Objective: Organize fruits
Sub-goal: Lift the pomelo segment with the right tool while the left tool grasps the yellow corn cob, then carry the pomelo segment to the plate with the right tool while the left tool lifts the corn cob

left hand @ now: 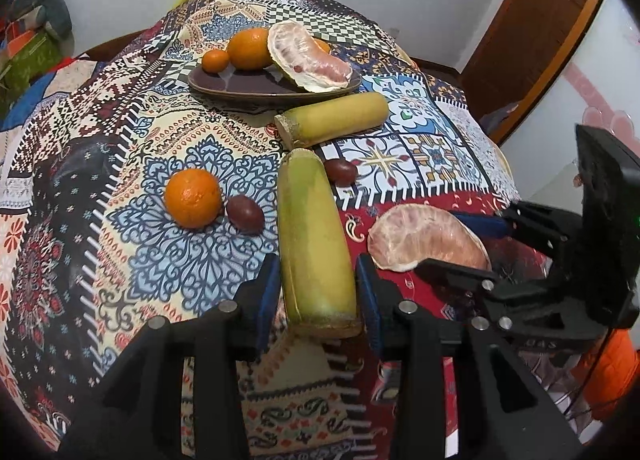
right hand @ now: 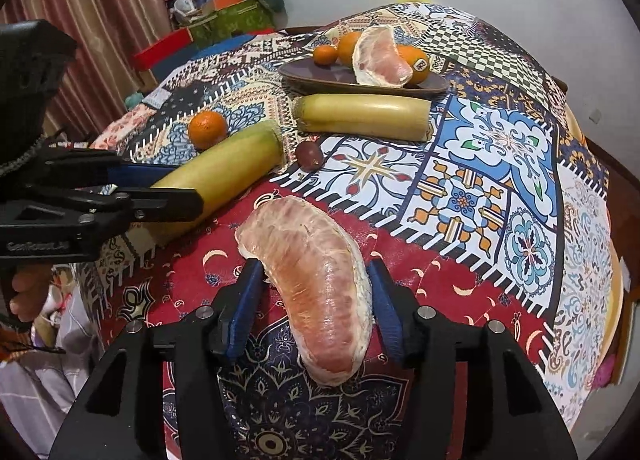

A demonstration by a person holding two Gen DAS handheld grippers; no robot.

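Your left tongs (left hand: 316, 284) pinch the stiff, heavy cane piece (left hand: 314, 236) lying on the table (left hand: 420, 164), while your right tongs (right hand: 310, 300) stand spread around the soft, fragile pomelo segment (right hand: 316, 284), so take its thick middle gently.

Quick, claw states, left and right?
Left claw: closed on the sugarcane piece.
Right claw: open around the pomelo segment, not gripping it.
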